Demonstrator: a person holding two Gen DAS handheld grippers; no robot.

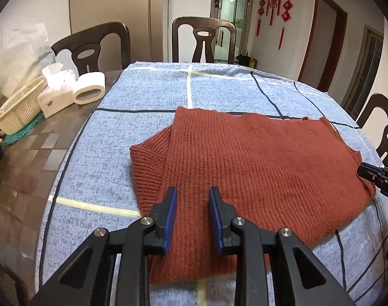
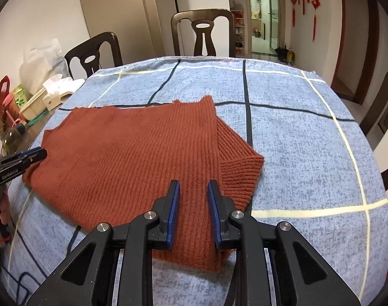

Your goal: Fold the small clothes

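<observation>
You have one rust-red ribbed knit sweater (image 1: 244, 168) lying near the middle of the blue checked tablecloth (image 1: 143, 97); your left gripper (image 1: 192, 191) and right gripper (image 2: 193, 185) hover above it, jaws apart, empty.

Dark table (image 1: 28, 158), checked cloth (image 1: 148, 89) (blue), rust sweater (image 1: 244, 158)

Your sweater (image 1: 244, 168) is matt ribbed knit; the surface's cloth (image 1: 148, 94) looks woven and rough; your left tool (image 1: 193, 191) is matt black plastic.
</observation>
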